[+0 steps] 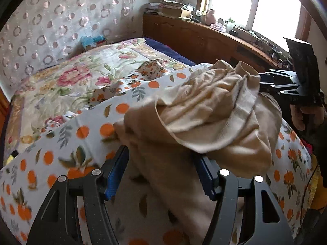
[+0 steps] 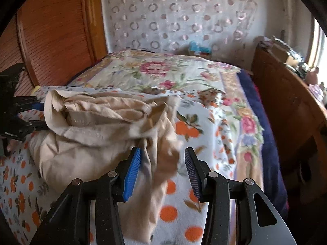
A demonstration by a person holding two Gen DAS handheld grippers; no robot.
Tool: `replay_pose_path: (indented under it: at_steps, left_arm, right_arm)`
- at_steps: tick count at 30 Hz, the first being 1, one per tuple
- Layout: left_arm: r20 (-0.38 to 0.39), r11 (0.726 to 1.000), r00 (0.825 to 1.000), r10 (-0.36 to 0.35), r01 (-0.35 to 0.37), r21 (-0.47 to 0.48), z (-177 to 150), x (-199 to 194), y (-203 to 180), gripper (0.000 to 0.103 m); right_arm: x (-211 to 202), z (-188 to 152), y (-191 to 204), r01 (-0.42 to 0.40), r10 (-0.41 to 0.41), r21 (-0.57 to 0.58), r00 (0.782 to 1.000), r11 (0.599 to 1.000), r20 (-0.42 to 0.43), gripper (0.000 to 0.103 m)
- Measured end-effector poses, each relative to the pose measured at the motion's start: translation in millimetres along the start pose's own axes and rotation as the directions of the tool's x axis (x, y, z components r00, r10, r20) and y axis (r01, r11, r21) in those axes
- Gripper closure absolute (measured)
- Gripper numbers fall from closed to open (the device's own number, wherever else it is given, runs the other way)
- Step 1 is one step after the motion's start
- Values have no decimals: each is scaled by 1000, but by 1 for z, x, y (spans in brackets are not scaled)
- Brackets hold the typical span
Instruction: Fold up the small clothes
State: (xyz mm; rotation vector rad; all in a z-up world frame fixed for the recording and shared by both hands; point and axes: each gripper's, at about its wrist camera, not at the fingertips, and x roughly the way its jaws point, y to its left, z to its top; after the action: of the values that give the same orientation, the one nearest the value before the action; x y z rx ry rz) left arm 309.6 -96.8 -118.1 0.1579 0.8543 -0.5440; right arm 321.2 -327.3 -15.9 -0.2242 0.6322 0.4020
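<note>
A crumpled beige garment lies in a heap on the orange-print blanket. My left gripper is open, its blue pads either side of a hanging beige fold. In the right wrist view the same garment lies left of centre. My right gripper is open with beige cloth between its blue pads. The right gripper also shows in the left wrist view at the garment's far edge. The left gripper shows in the right wrist view at the garment's left edge.
A floral quilt covers the bed behind the blanket. A wooden headboard shelf holds clutter under a bright window. A patterned curtain hangs behind. A wooden panel stands at the left. A small folded orange-print cloth lies on the quilt.
</note>
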Motion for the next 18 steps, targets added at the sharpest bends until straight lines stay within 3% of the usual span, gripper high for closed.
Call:
replay_pose_path:
  at_steps: [5,7,8,11,14,18]
  left_arm:
    - [20,999,1000,6,-5,-43,12,10,14,38]
    - [42,998,999,21,-19,-58,16,8,19,38]
    - [52,998,998,30,-27,-64,16,7,20,38]
    - [65,993,994,84,-79,-84,19,8,28,38]
    - [53,989,992,113,-107,-106,18,12,38,38]
    - [56,983,989,137,-129,-133,16,9,48,38]
  right_arm:
    - [14,23,-6,-44,44,-16,999,999,-3,57]
    - [16,31,-11,-81,81,0,997,997,14,76]
    - [13,32,-15,-99,99,9,995,995,25,92]
    - [11,34,-31,-138,133,57,988,989,81,100]
    - [11,20,-45,-64,55,96,994,993,96,101]
    - [14,13,-57,42,-50,180,998,983,38,101]
